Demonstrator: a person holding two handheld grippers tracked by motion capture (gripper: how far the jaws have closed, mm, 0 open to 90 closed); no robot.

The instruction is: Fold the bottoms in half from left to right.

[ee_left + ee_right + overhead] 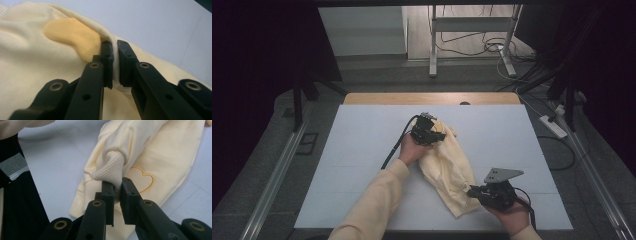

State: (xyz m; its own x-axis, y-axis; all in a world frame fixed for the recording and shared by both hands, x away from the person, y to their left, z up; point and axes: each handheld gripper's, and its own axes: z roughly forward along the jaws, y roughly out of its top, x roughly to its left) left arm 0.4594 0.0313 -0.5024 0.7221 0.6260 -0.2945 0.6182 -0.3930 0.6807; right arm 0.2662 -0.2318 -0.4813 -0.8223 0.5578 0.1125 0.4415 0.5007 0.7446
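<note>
The pale yellow knitted garment (447,167) lies crumpled mid-table on the white table cover (357,150). The left gripper (115,63) pinches a seam fold at its far end, beside an orange heart patch (72,36). The right gripper (117,195) clamps the ribbed cuff (110,170) at the near end.

Left forearm stretched up the table's middle, left hand (409,149) wrapped round the left gripper (435,136), jaws pinched together on cloth, right hand (512,212) near the front right corner, right gripper (472,191) pointing left, jaws clamped tight on cloth
</note>
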